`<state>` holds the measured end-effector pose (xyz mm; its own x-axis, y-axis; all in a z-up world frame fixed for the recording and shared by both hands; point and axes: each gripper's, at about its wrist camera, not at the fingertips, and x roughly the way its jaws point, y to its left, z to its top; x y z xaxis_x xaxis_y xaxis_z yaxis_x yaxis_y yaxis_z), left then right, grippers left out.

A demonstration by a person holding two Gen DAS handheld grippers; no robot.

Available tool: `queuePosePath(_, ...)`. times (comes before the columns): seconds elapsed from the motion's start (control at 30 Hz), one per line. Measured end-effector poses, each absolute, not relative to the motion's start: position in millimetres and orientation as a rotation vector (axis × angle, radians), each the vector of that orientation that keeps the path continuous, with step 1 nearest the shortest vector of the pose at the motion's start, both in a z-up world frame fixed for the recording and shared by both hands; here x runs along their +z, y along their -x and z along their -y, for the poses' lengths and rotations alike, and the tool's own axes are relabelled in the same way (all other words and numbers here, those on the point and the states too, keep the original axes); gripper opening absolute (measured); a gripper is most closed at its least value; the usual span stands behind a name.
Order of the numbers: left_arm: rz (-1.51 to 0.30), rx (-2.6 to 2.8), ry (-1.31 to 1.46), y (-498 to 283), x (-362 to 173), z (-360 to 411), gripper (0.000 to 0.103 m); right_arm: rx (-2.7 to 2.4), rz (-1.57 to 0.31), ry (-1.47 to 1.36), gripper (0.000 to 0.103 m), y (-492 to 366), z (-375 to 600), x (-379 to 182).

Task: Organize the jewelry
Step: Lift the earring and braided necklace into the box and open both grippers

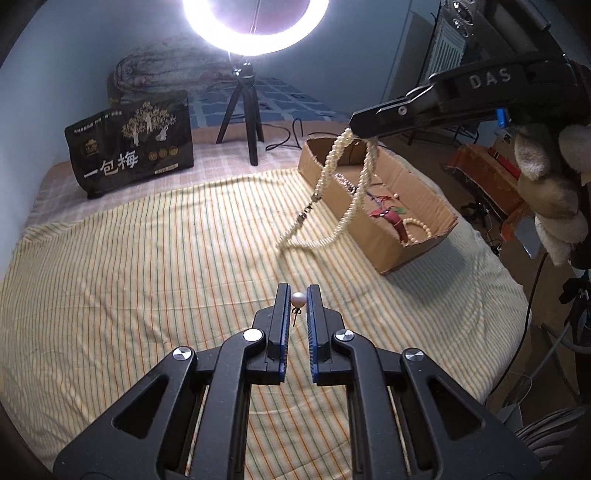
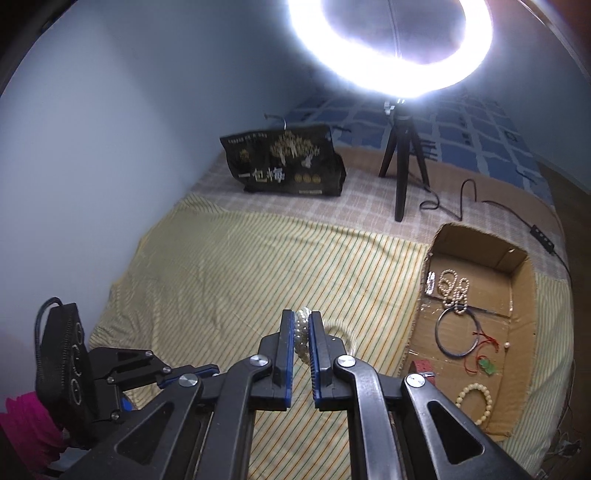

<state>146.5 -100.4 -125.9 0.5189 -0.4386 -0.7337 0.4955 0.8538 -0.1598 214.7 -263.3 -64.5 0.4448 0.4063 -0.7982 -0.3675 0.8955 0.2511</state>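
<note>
Pearl necklace (image 1: 343, 192) hangs clamped in the right gripper (image 2: 303, 334) above the striped cloth (image 1: 147, 258), beside the cardboard box (image 2: 521, 280). Pearl stud earring (image 1: 297, 301) is pinched between the left gripper (image 1: 297, 291) jaws. Box contains bracelets and a bangle.

Home bedroom, striped bedsheet (image 1: 147, 258) on bed, folded quilt (image 1: 155, 74), ring light (image 2: 391, 48)

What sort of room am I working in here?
Likely a bedroom used as a filming spot: the work surface is a bed under a striped sheet, with a folded quilt behind and a ring light on a tripod.
</note>
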Motion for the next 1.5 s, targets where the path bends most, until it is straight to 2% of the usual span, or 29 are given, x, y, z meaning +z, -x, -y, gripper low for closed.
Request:
queuePosePath(0.37,-0.830,-0.601,-0.088,-142,-109,120,0.007,0.457,-0.910,-0.079,0.005,-197,298,-21)
queuePosePath(0.77,-0.792,-0.671,-0.108,-155,-94,164,0.007,0.363,-0.821,-0.106,0.005,-217,352,11)
queuePosePath(1.5,-0.798,-0.793,-0.124,-195,-107,280,0.007,0.195,-0.844,-0.148,0.005,-282,444,-26)
